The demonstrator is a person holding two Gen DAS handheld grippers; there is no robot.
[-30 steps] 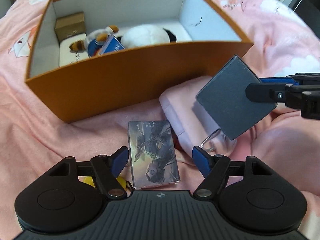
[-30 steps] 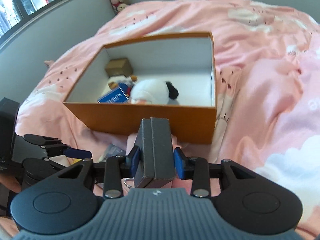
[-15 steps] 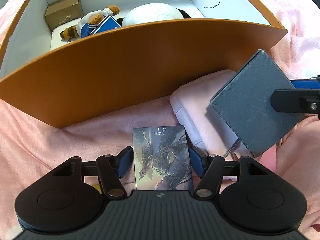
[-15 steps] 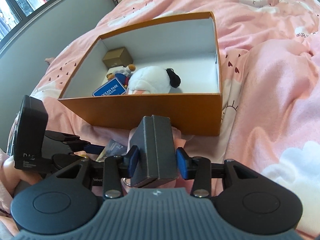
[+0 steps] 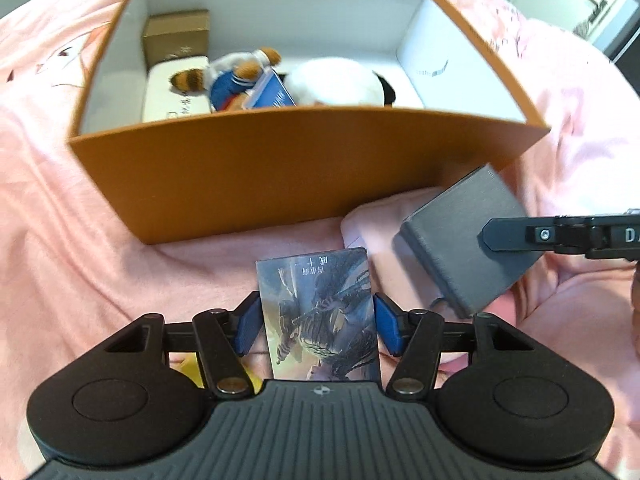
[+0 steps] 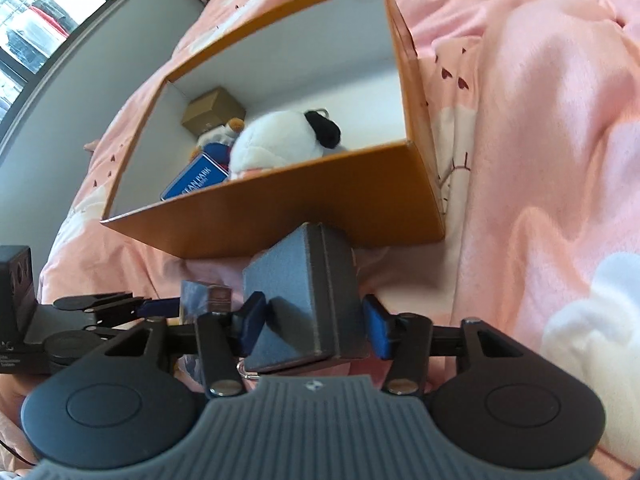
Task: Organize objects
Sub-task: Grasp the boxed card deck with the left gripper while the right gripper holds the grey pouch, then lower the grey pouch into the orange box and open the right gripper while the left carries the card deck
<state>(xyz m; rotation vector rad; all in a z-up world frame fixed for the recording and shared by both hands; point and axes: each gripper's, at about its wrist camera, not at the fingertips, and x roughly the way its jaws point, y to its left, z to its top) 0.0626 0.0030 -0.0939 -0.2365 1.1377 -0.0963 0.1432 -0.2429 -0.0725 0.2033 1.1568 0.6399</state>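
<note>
Before orange box (image 5: 280,176): left gripper (image 5: 318,326) clamps card box (image 5: 320,316) lengthwise boxward; right gripper (image 6: 306,326) clamps tilted grey case (image 6: 308,300).

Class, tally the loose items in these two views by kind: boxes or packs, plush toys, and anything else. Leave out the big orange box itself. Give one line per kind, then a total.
Boxes or packs: 5 (dark grey box, illustrated pack, brown box, blue pack, white box)
Plush toys: 2 (white plush, raccoon plush)
Pink pouch: 1
Total: 8

Orange box (image 5: 304,160): matt cardboard, smooth white lining. Picture card pack (image 5: 320,316): glossy wrap. Grey box (image 6: 304,300): matt, finely grained. Bedspread (image 5: 80,240): soft pink cloth. Panda toy (image 6: 280,140): plush.
</note>
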